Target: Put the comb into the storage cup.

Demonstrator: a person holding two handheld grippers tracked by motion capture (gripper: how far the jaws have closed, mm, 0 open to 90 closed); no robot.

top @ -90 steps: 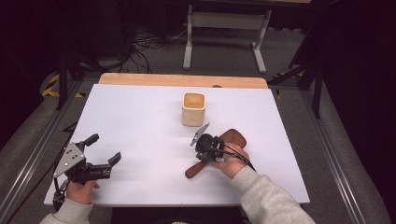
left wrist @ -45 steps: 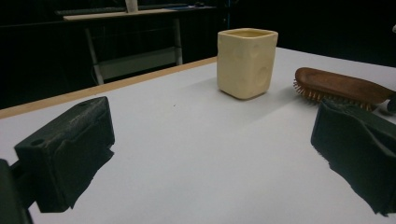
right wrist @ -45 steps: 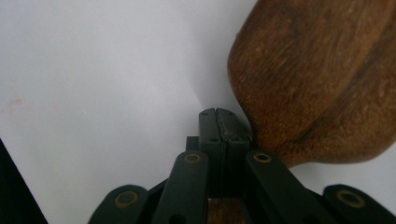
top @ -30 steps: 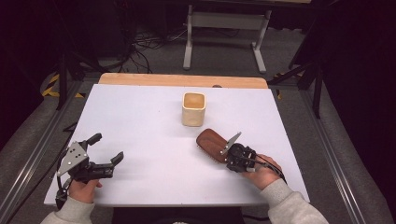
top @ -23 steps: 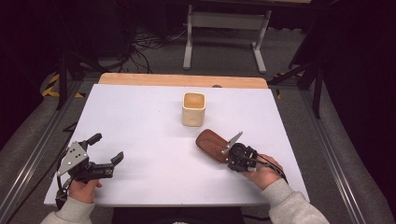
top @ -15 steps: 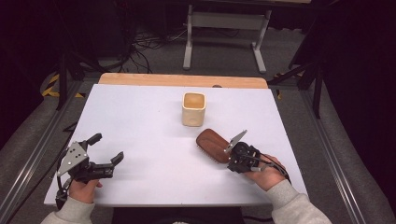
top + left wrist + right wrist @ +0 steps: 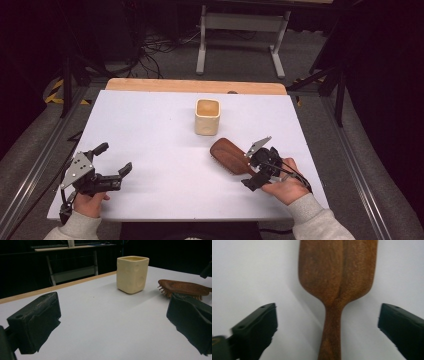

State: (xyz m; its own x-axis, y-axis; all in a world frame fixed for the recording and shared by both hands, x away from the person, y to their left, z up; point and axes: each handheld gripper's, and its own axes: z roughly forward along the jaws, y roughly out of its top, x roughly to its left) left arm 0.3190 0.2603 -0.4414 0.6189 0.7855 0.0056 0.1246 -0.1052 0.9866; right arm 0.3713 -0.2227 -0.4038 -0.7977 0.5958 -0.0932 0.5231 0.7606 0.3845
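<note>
From above, the wooden hairbrush point(image 7: 228, 155) lay on the white desk point(image 7: 150, 130) near the cream cup point(image 7: 207, 116). Left tongs point(image 7: 112, 322) were spread wide, empty. Right tongs point(image 7: 327, 330) gaped either side of the brush handle, not touching.

The white worktop point(image 7: 150, 140) was evenly lit against dark surroundings; shadows were soft. The right gripper view was blurred, the wooden hairbrush point(image 7: 337, 277) unsharp.

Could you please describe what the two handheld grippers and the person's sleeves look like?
Both the left gripper and right gripper are black with blocky black jaws, each topped by a grey three-cornered plate and trailing a dark cable. The sleeves are light grey.
</note>
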